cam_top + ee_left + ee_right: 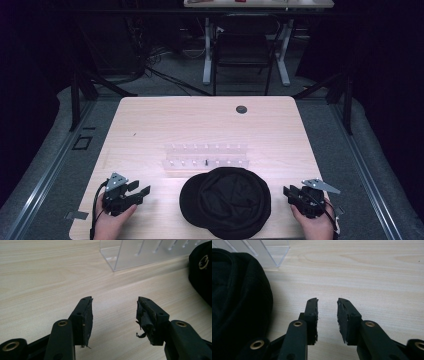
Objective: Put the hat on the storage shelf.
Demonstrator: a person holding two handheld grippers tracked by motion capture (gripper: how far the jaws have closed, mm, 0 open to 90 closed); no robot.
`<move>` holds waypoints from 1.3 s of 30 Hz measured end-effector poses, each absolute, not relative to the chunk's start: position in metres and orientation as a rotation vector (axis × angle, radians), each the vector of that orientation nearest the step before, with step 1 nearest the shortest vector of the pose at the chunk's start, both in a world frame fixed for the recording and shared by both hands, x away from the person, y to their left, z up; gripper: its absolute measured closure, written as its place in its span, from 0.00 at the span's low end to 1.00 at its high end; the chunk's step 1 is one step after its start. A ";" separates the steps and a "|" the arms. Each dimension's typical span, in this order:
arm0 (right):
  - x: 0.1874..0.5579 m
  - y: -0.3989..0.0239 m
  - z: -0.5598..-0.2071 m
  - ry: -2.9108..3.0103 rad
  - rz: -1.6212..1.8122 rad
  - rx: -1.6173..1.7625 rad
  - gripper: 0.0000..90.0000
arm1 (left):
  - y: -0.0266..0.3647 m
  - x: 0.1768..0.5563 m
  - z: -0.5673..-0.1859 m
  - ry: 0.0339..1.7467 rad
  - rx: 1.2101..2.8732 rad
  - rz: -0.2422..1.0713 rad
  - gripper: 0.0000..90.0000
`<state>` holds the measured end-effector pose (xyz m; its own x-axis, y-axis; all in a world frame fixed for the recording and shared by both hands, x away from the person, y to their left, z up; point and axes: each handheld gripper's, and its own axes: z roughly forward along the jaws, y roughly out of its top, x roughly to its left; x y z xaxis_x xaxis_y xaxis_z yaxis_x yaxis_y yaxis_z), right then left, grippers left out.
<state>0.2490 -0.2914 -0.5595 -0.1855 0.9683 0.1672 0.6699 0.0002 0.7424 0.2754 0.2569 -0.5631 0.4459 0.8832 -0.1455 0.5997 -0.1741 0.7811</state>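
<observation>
A black cap lies in the middle of the near edge of the light wood bench. Just behind it stands a clear plastic rack with two rows of little pegs. One small dark thing sits in the near row, too tiny to name. Far back on the bench there is a round dark hole.

The left claw rests on the bench to the left of the cap, well apart from it. Its jaws are spread wide and hold nothing. The right claw rests to the right of the cap, near its edge. Its jaws are spread a little and hold nothing too.

What could go wrong? The cap is soft and floppy. If one claw pinches only a thin bit of cloth, I think it could slip out. The cap sits very close to the rack, so a push on the cap could bump the rack and slide it. The cap also hangs a bit over the near edge, so a tug toward the person could drop it.

Count: one cap, one rack, two claws, two hands, one bench.
</observation>
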 end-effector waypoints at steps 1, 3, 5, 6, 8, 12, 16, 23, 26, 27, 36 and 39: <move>0.249 -0.291 -0.560 1.889 1.022 1.687 0.77 | 0.257 0.275 -0.563 1.252 1.881 0.438 0.52; 0.249 -0.292 -0.560 1.899 1.034 1.680 0.77 | 0.256 0.276 -0.562 1.248 1.878 0.447 0.52; 0.248 -0.292 -0.559 1.895 1.061 1.683 0.77 | 0.255 0.276 -0.562 1.247 1.876 0.448 0.52; 0.247 -0.292 -0.558 1.898 1.068 1.685 0.77 | 0.255 0.276 -0.561 1.247 1.878 0.449 0.52; 0.246 -0.292 -0.558 1.909 1.082 1.700 0.78 | 0.253 0.276 -0.561 1.238 1.865 0.460 0.52; 0.245 -0.290 -0.555 1.918 1.108 1.739 0.79 | 0.252 0.275 -0.561 1.232 1.893 0.449 0.52; 0.242 -0.285 -0.550 1.946 1.097 1.732 0.81 | 0.252 0.272 -0.560 1.219 1.876 0.443 0.52; 0.254 -0.274 -0.538 2.102 0.990 1.795 0.86 | 0.250 0.271 -0.559 1.202 1.884 0.432 0.52; 0.262 -0.269 -0.528 2.149 0.923 1.799 0.87 | 0.250 0.272 -0.560 1.202 1.902 0.423 0.52; 0.265 -0.268 -0.524 2.161 0.921 1.812 0.87 | 0.250 0.272 -0.560 1.203 1.899 0.426 0.52; 0.287 -0.260 -0.504 2.278 0.895 1.868 0.87 | 0.248 0.273 -0.559 1.193 1.912 0.429 0.52; 0.290 -0.257 -0.502 2.321 0.870 1.868 0.86 | 0.245 0.273 -0.560 1.184 1.915 0.438 0.52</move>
